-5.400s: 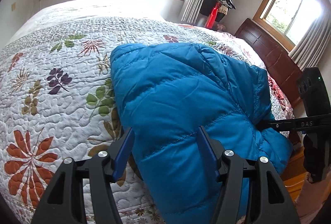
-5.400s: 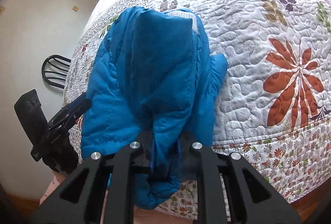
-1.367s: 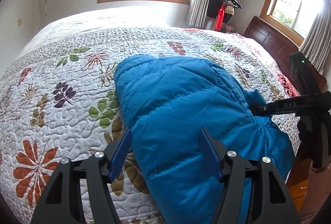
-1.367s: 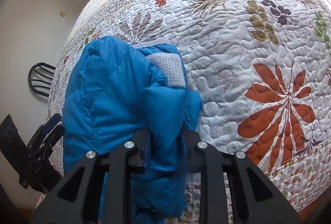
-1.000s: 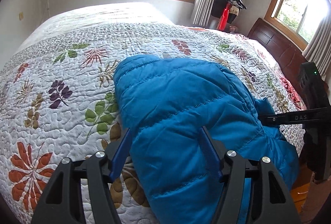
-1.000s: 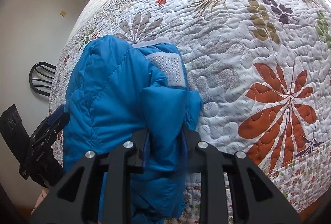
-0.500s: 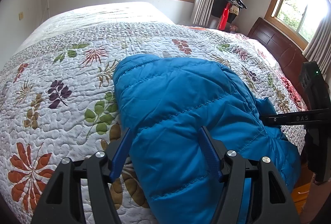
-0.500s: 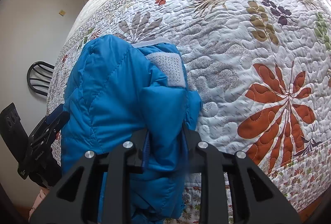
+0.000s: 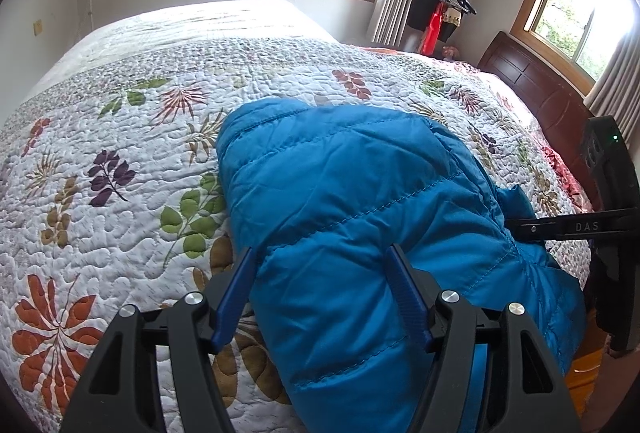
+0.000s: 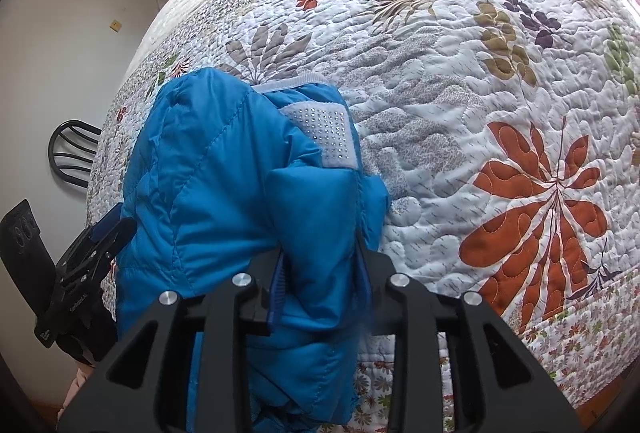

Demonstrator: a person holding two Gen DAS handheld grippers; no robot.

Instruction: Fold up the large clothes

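Note:
A blue quilted puffer jacket (image 9: 352,193) lies bundled on the floral quilt of the bed (image 9: 120,153), near its edge. My left gripper (image 9: 320,273) stands open, its blue-padded fingers (image 9: 236,289) wide apart on either side of the jacket's near bulge. In the right wrist view my right gripper (image 10: 320,277) is shut on a thick fold of the jacket (image 10: 208,193), just below a grey dotted patch (image 10: 332,137). Each gripper shows in the other's view: the right gripper (image 9: 568,225) at the jacket's right end, the left gripper (image 10: 92,253) at its left edge.
The quilt (image 10: 500,73) stretches wide beyond the jacket. A dark wooden headboard (image 9: 532,89) and a coat stand (image 9: 448,1) stand at the far right under windows. A black chair (image 10: 72,153) stands by the wall beside the bed.
Since 5.4 s ago the right gripper has carried its fold forward, leaving the jacket more compact on the quilt. Over the last second almost nothing has moved.

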